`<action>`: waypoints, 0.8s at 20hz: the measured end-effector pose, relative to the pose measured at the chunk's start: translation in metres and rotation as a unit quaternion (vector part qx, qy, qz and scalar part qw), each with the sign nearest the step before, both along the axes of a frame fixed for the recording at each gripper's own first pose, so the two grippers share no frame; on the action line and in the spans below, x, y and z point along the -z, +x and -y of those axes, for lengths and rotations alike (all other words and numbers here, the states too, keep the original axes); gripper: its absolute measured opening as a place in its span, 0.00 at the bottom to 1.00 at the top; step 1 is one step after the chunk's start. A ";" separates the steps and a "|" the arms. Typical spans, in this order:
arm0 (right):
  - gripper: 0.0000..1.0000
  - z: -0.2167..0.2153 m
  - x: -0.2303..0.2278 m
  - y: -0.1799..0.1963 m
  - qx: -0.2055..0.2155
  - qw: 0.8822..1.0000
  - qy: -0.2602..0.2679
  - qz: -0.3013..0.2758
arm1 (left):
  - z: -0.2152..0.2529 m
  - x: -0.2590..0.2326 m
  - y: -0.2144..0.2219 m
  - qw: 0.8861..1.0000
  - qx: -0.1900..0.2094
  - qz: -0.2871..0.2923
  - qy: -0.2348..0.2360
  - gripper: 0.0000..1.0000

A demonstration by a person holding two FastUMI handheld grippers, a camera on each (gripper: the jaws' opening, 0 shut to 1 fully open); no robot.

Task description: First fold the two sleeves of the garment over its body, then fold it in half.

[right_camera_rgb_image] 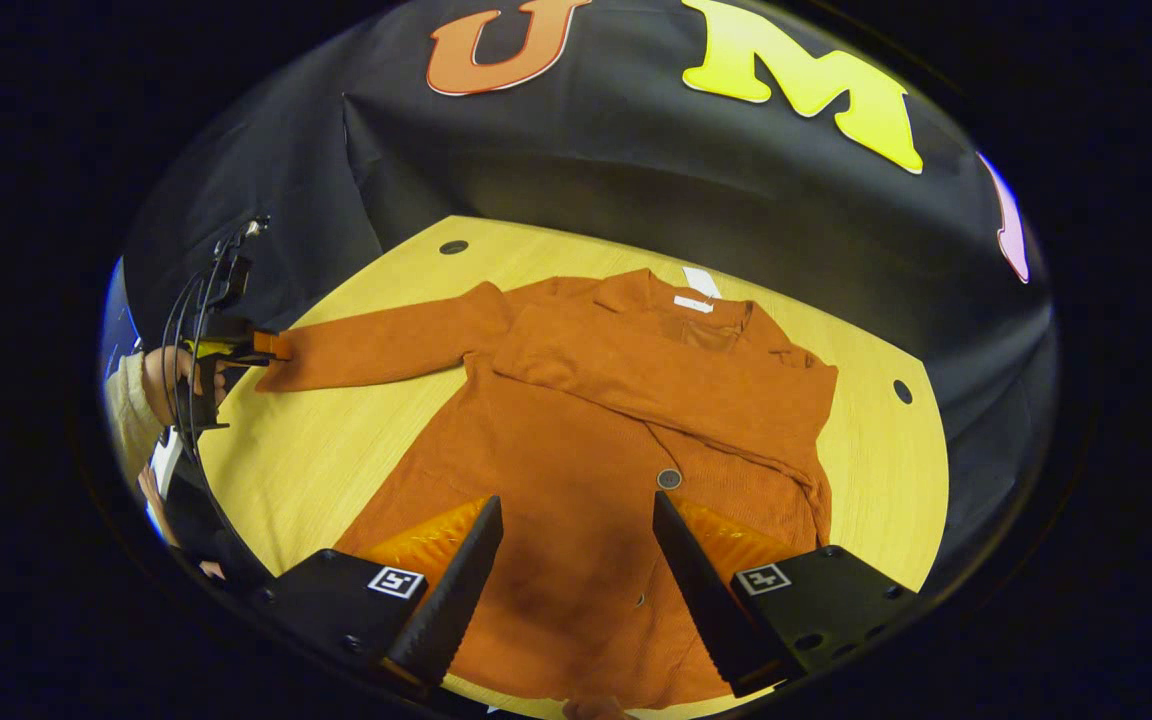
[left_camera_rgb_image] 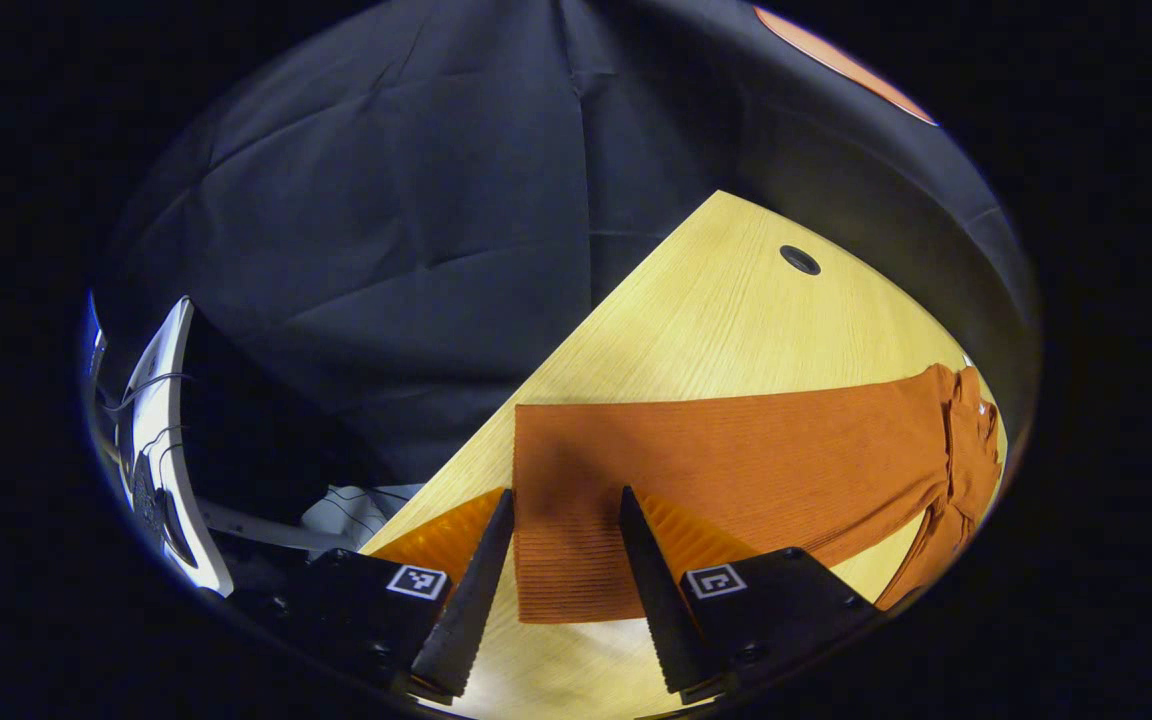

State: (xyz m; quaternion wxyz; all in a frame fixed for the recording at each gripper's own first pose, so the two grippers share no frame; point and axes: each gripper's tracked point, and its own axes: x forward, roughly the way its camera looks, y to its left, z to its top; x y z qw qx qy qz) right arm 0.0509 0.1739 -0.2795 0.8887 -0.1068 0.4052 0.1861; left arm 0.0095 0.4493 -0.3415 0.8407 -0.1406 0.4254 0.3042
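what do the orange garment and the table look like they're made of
Garment: looks like a soft ribbed knit, matte; fine parallel ribs show along its sleeve. Table: pale wood or wood-look laminate, smooth with slight sheen; grain lines run across it.

Wooden table (right_camera_rgb_image: 316, 470), one orange garment (right_camera_rgb_image: 576, 500) spread across it.

The pale yellow tabletop curves round at its far edge and carries small dark round holes, one near the far left corner (right_camera_rgb_image: 453, 247), one over on the right (right_camera_rgb_image: 902, 391). The garment lies flat on the wood, collar toward the booth wall. One sleeve (right_camera_rgb_image: 676, 385) is folded across the chest; the other sleeve (left_camera_rgb_image: 736, 460) stretches straight out over bare wood, its cuff end close to the table's edge. A dark button (right_camera_rgb_image: 669, 479) sits mid-body.
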 end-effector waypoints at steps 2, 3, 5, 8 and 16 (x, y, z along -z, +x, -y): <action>0.96 0.001 0.001 -0.004 -0.001 1.000 0.001 -0.005 | 0.000 0.000 0.002 1.000 -0.002 0.002 0.001 0.64; 0.97 0.001 0.000 -0.006 -0.001 1.000 0.003 -0.006 | 0.002 -0.001 0.005 1.000 0.003 0.003 0.000 0.56; 0.94 0.004 0.002 -0.011 0.001 1.000 -0.001 -0.012 | 0.004 -0.002 0.008 1.000 0.012 0.003 0.000 0.53; 0.96 0.006 0.003 -0.017 -0.001 1.000 -0.002 -0.022 | 0.011 -0.001 0.014 1.000 0.011 0.004 -0.002 0.18; 0.96 0.003 -0.020 -0.013 -0.002 0.999 0.034 -0.013 | 0.024 -0.010 0.016 1.000 -0.004 -0.010 -0.012 0.03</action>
